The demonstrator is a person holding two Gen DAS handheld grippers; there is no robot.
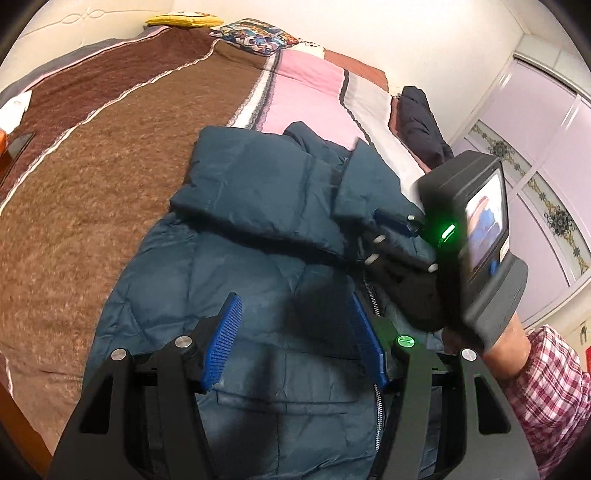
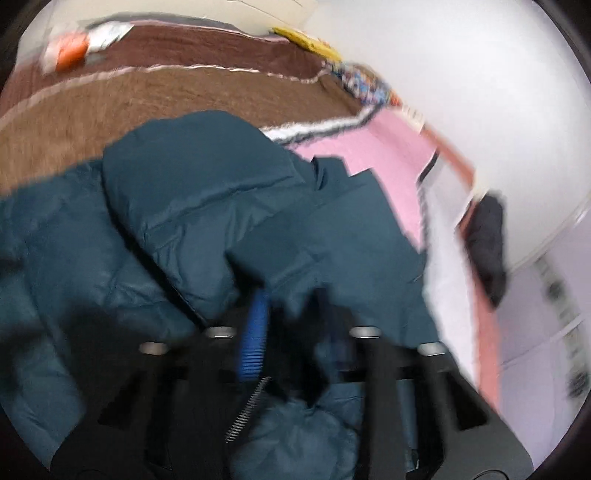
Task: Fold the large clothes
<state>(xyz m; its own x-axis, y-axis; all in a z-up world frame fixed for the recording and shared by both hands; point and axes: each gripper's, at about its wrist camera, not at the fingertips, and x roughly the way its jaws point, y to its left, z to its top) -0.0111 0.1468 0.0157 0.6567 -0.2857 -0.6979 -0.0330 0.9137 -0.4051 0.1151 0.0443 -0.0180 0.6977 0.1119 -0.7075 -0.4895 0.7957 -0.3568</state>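
Note:
A dark teal puffer jacket (image 1: 258,229) lies on the bed, front up, with one sleeve folded across the chest. My left gripper (image 1: 295,332) is open and hovers over the jacket's lower front beside the zipper (image 1: 371,295), holding nothing. My right gripper (image 1: 399,236) shows in the left wrist view at the jacket's right side, its fingers closed on the other sleeve (image 1: 369,184). In the blurred right wrist view the right gripper (image 2: 288,325) pinches teal fabric of the jacket (image 2: 207,192) between its blue pads (image 2: 255,332).
The bed has a brown fuzzy blanket (image 1: 110,166) and a pink and white quilt (image 1: 310,85). A dark garment (image 1: 421,125) lies at the far right edge. Pillows (image 1: 255,35) sit at the head. A phone (image 1: 18,146) lies at left. A wardrobe (image 1: 535,147) stands right.

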